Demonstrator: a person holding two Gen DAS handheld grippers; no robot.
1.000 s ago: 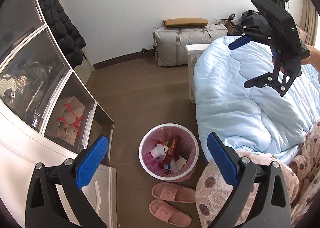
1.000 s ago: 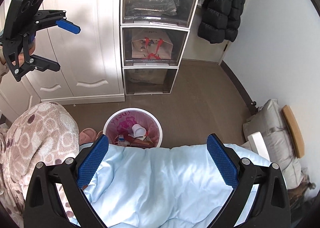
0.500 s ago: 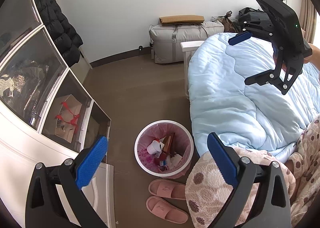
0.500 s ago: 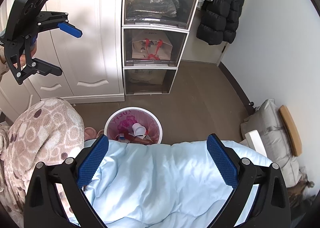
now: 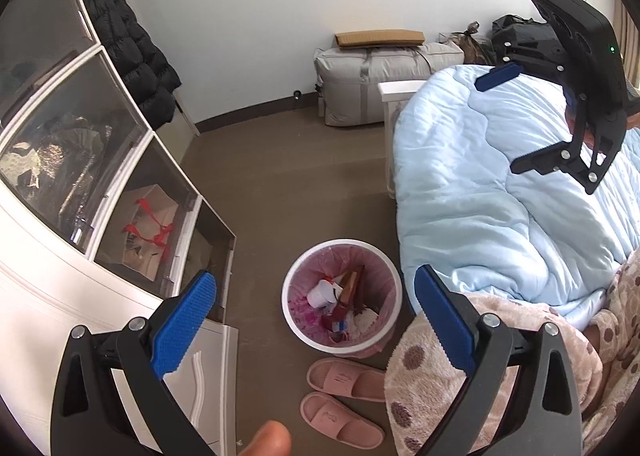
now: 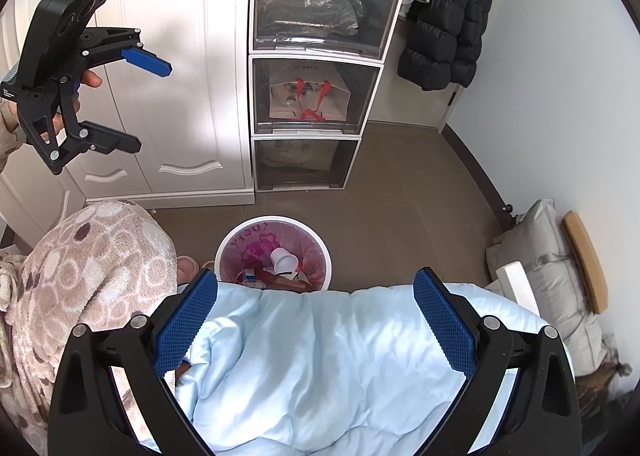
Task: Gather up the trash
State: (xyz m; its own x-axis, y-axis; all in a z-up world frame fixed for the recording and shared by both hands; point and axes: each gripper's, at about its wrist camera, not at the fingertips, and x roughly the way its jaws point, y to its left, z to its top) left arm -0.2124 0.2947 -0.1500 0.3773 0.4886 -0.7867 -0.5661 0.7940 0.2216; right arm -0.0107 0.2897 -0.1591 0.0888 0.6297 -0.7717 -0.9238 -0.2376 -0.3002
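A white trash bin (image 5: pixel 285 298) with a pink liner stands on the brown floor beside the bed. It holds a white cup (image 5: pixel 322 293), a dark wrapper and other scraps. The bin also shows in the right wrist view (image 6: pixel 325 256), partly hidden by the duvet. My left gripper (image 5: pixel 316 324) is open and empty, high above the bin. It also shows in the right wrist view (image 6: pixel 151 103). My right gripper (image 6: pixel 316 330) is open and empty over the light blue duvet (image 6: pixel 328 376). It also shows in the left wrist view (image 5: pixel 506 121).
A white drawer tower (image 6: pixel 320 79) with clear fronts stands against the white wardrobe (image 6: pixel 180 75). Pink slippers (image 5: pixel 344 396) lie next to the bin. A spotted fleece blanket (image 6: pixel 84 280) covers the bed edge. A grey bag (image 5: pixel 372 87) sits by the far wall. A black coat (image 6: pixel 448 11) hangs nearby.
The left wrist view has shifted a little, so the bin sits slightly more to the left and nearer the centre. Both grippers stay open and empty.
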